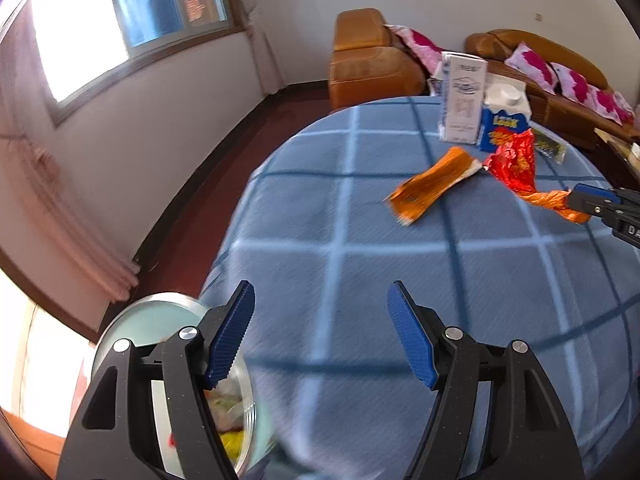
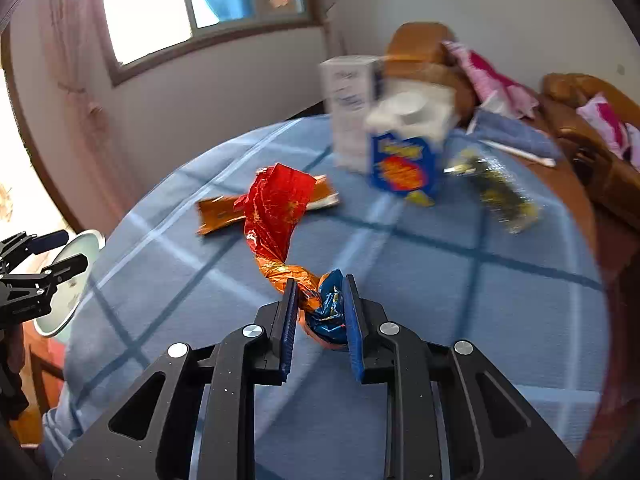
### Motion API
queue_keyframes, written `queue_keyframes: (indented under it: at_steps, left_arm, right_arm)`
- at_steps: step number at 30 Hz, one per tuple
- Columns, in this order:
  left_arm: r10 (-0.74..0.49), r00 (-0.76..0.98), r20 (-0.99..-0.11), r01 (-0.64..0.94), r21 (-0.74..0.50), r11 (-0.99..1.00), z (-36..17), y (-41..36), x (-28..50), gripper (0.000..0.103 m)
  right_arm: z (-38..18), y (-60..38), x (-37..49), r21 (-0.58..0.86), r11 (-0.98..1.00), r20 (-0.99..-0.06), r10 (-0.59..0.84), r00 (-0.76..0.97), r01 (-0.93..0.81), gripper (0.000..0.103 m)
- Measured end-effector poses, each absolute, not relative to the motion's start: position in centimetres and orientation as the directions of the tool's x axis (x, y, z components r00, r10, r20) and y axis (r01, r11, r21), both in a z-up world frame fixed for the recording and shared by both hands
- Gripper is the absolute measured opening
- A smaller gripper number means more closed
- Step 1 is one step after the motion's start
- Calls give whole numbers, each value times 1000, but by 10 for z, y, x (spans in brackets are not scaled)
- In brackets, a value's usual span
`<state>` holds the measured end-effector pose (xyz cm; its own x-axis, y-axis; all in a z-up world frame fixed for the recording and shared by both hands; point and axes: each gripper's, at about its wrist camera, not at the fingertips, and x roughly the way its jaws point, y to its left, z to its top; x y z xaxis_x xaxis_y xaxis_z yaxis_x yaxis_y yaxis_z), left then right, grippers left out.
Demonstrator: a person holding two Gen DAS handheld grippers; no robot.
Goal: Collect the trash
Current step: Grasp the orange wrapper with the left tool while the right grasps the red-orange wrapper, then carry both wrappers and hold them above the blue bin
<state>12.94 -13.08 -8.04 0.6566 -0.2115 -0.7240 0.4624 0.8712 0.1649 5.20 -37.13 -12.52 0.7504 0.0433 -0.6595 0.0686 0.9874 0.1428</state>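
Observation:
My right gripper [image 2: 320, 292] is shut on the twisted end of a red and orange foil wrapper [image 2: 276, 208], held just above the blue checked tablecloth [image 2: 440, 300]. In the left wrist view the wrapper [image 1: 516, 164] shows with the right gripper [image 1: 580, 200] at the right edge. My left gripper [image 1: 320, 312] is open and empty over the table's near-left edge, beside a round bin [image 1: 168, 312] holding trash. An orange wrapper [image 1: 436, 180] lies flat on the table; it also shows in the right wrist view [image 2: 224, 210]. The bin [image 2: 76, 264] and left gripper [image 2: 60, 252] show at the left.
A white carton [image 1: 460, 96], a blue snack box [image 1: 500, 130] and a dark wrapper [image 1: 550, 146] stand at the table's far side. The box [image 2: 404, 168] and dark wrapper [image 2: 504, 192] also show in the right wrist view. Brown sofas [image 1: 368, 64] with pink cushions stand behind.

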Motion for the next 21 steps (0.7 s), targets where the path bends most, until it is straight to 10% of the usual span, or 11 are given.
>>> queue_keyframes:
  at_steps: [13,21]
  left_arm:
    - [-258,589,-766,537,132,833,-112,-234,202,58]
    - [-286,532,-797,602,119,789,-128,-248,209,5]
  right_arm:
    - [-126,-429,26,150,978,-624,-21,781,146,23]
    - [-130,-436,27,178,974,-622,2,783,138,23]
